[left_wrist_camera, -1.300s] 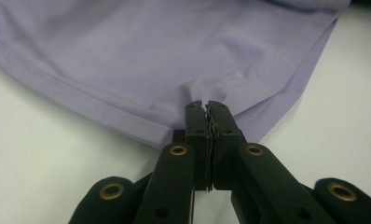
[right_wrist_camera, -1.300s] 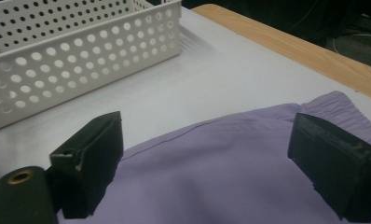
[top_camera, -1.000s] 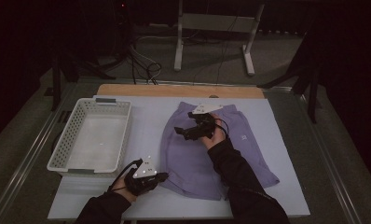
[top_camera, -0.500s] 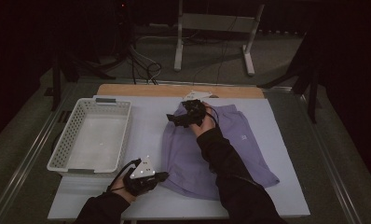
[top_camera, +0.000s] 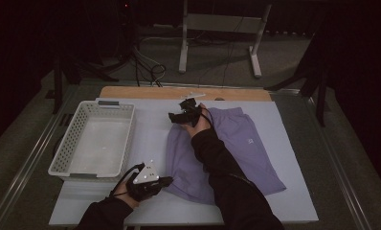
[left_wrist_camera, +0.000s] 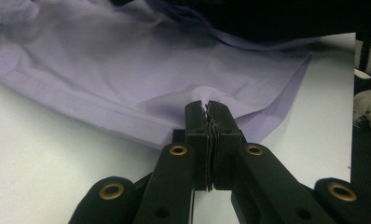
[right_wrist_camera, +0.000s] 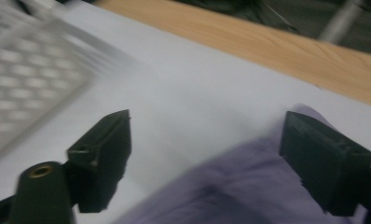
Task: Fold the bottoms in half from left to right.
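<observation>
A pair of lilac shorts point(top_camera: 246, 143) lies folded on the white tabletop. My left gripper point(top_camera: 167, 181) is at the garment's near left corner, and in the left gripper view that gripper point(left_wrist_camera: 207, 105) is shut on a pinch of the lilac cloth point(left_wrist_camera: 127, 79) at its hem. My right gripper point(top_camera: 173, 116) hovers at the shorts' far left corner, near the waistband. In the right gripper view its jaws stand wide apart, the gripper point(right_wrist_camera: 207, 135) holds nothing, and the lilac fabric point(right_wrist_camera: 230, 191) lies below them.
A white perforated basket point(top_camera: 94, 141) stands on the left of the table, with nothing in it. A wooden strip point(top_camera: 188, 92) runs along the far edge. Metal stand legs point(top_camera: 217, 43) and cables sit on the floor beyond.
My right gripper has travelled from the middle of the shorts to their far left corner. The left gripper has stayed shut on the near corner.
</observation>
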The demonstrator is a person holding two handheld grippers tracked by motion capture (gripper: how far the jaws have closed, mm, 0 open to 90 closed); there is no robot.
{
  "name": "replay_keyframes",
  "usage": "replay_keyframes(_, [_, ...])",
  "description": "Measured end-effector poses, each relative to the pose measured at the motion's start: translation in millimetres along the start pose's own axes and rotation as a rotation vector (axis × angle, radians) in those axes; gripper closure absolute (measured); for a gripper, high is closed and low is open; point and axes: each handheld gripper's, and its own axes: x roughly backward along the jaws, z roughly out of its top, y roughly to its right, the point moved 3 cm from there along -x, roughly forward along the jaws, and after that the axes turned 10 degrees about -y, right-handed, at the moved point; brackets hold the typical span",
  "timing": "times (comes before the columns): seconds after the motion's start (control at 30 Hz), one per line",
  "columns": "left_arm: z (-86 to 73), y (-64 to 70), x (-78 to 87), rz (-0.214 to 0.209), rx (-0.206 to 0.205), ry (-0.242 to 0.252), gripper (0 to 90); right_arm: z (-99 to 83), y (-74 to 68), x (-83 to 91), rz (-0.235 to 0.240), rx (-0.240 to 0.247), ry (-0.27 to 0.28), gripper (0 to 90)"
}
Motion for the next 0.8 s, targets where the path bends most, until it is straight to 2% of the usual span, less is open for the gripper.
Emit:
replay_keyframes(0.03, [0.4,0.2,-0.1,-0.003,-0.003,-0.001,88.8,-0.9,0.5,-4.3,-0.001,-0.024,-0.021,25.3])
replay_keyframes(0.07, [0.4,0.2,-0.1,-0.003,-0.003,-0.001,88.8,-1.5,1.1,-6.6,-0.028,-0.035,-0.037,28.0])
replay_keyframes(0.1, [1.0,1.3,0.1,-0.005,-0.012,0.004,88.8,-2.6,2.8,-10.8,-0.055,-0.050,-0.053,28.1])
replay_keyframes(0.13, [1.0,1.3,0.1,-0.005,-0.012,0.004,88.8,-2.6,2.8,-10.8,-0.055,-0.050,-0.053,28.1])
replay_keyframes(0.17, [0.8,1.9,-0.6,-0.013,-0.015,0.002,88.8,-4.3,5.6,-16.8,-0.088,-0.085,-0.082,30.3])
replay_keyframes(0.2, [0.8,1.9,-0.6,-0.013,-0.015,0.002,88.8,-4.3,5.6,-16.8,-0.088,-0.085,-0.082,30.3])
replay_keyframes(0.23, [0.9,1.6,-1.4,-0.016,-0.013,-0.003,88.8,-5.9,8.2,-22.7,-0.091,-0.112,-0.113,33.3])
replay_keyframes(0.3, [1.3,1.4,-1.8,-0.020,-0.012,0.000,88.8,-6.7,9.0,-28.4,-0.108,-0.139,-0.139,36.8])
replay_keyframes(0.37, [0.7,1.7,-2.6,-0.022,-0.014,-0.003,88.8,-6.4,7.8,-33.5,-0.094,-0.167,-0.159,37.1])
replay_keyframes(0.47, [0.4,1.7,-3.1,-0.026,-0.013,-0.005,88.8,-6.2,6.9,-38.9,-0.116,-0.172,-0.172,37.7])
replay_keyframes(0.5, [0.0,1.8,-3.1,-0.028,-0.014,-0.005,88.8,-6.3,5.1,-44.8,-0.132,-0.173,-0.194,37.9])
replay_keyframes(0.67, [-0.3,1.3,-3.3,-0.029,-0.014,-0.005,88.8,-4.2,0.5,-49.2,-0.158,-0.170,-0.190,39.1])
replay_keyframes(0.7, [-0.2,1.8,-3.6,-0.029,-0.019,-0.007,88.8,-3.2,-2.5,-51.2,-0.190,-0.146,-0.199,42.1])
replay_keyframes(0.73, [-0.2,1.8,-3.6,-0.029,-0.019,-0.007,88.8,-3.2,-2.5,-51.2,-0.190,-0.146,-0.199,42.1])
replay_keyframes(0.8, [-0.3,1.8,-4.5,-0.032,-0.017,-0.008,88.8,-2.8,-4.8,-52.5,-0.229,-0.113,-0.211,44.8])
